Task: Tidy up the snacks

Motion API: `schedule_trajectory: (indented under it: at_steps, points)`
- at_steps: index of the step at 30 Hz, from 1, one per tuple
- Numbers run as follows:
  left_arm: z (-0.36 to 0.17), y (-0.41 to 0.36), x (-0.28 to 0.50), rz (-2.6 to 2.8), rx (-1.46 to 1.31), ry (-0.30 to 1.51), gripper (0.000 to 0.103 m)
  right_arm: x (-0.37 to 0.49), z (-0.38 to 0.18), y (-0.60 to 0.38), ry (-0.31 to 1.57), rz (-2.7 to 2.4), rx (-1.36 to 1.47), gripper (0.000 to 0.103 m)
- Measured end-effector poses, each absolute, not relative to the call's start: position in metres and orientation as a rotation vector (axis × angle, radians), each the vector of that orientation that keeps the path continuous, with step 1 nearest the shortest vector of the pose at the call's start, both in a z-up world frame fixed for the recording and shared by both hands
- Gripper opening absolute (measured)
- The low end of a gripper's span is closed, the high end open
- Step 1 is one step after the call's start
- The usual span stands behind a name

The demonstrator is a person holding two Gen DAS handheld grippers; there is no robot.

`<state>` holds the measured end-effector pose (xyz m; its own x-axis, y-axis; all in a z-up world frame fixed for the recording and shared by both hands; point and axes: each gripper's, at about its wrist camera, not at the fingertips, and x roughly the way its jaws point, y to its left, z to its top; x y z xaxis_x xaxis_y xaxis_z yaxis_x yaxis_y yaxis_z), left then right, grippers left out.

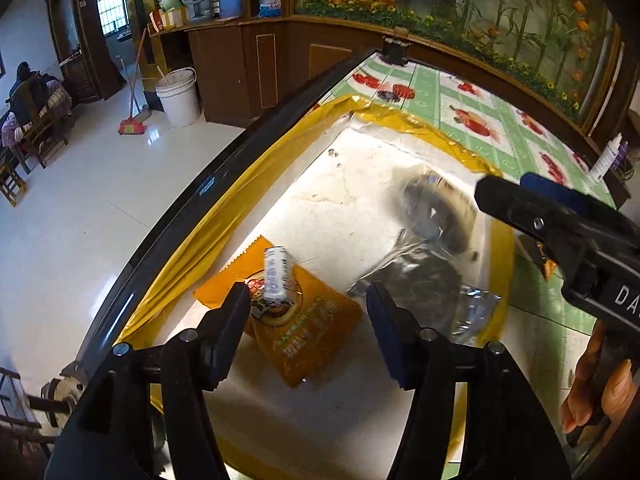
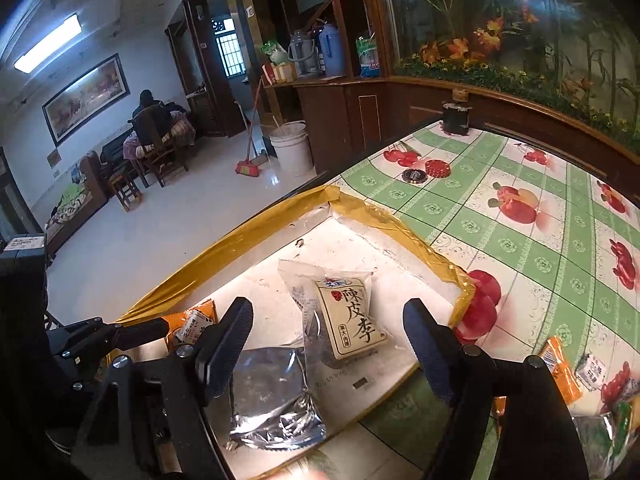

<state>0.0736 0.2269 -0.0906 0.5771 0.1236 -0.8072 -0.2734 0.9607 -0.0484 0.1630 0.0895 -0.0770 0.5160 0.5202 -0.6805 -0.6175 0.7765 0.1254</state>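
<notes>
A white tray with a gold-taped rim (image 1: pixel 400 114) (image 2: pixel 372 208) lies on the table. In it are an orange snack packet (image 1: pixel 304 328) (image 2: pixel 202 312) with a small white wrapped candy (image 1: pixel 275 276) (image 2: pixel 195 327) on top, a crumpled silver bag (image 1: pixel 436 284) (image 2: pixel 272 396), and a clear packet of dark plums with a cream label (image 2: pixel 348 320), blurred in the left wrist view (image 1: pixel 436 208). My left gripper (image 1: pixel 308 312) (image 2: pixel 152 328) is open over the orange packet. My right gripper (image 2: pixel 328 332) (image 1: pixel 516 192) is open above the plum packet, its pads clear of it.
Another orange packet (image 2: pixel 560 364) and wrapped candies (image 2: pixel 596 372) lie on the fruit-print tablecloth (image 2: pixel 520 240) to the right. A black jar (image 2: pixel 456 118) and two lids (image 2: pixel 438 168) sit near the far edge. A white bucket (image 1: pixel 178 98) and a broom (image 1: pixel 132 126) stand on the floor. A person (image 2: pixel 150 116) sits far off.
</notes>
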Motion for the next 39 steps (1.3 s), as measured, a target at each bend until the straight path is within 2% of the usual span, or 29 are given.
schedule_trajectory:
  at_steps: [4, 12, 24, 29, 30, 31, 32, 39]
  points:
    - [-0.082, 0.211, 0.068, 0.208, -0.164, 0.893, 0.067, 0.151, -0.073, 0.066, 0.759, 0.665, -0.108, 0.079]
    - [-0.069, 0.166, 0.065, 0.136, -0.11, 0.871, 0.067, 0.133, -0.074, 0.01, 0.764, 0.599, -0.041, 0.079]
    - [-0.074, 0.107, 0.061, -0.027, -0.099, 0.878, 0.067, 0.106, -0.083, -0.088, 0.768, 0.464, 0.075, 0.086]
    - [-0.065, 0.088, 0.051, -0.166, -0.136, 0.807, 0.067, 0.089, -0.081, -0.124, 0.743, 0.42, 0.116, 0.087]
    - [-0.062, 0.087, 0.049, -0.186, -0.146, 0.786, 0.07, 0.086, -0.08, -0.13, 0.732, 0.417, 0.121, 0.087]
    - [-0.059, 0.084, 0.047, -0.196, -0.151, 0.767, 0.08, 0.081, -0.078, -0.138, 0.715, 0.41, 0.123, 0.088]
    - [-0.057, 0.082, 0.046, -0.199, -0.153, 0.749, 0.083, 0.077, -0.077, -0.144, 0.705, 0.4, 0.118, 0.089]
    - [-0.064, 0.057, 0.062, -0.237, -0.157, 0.785, 0.083, 0.069, -0.081, -0.199, 0.707, 0.283, 0.103, 0.09]
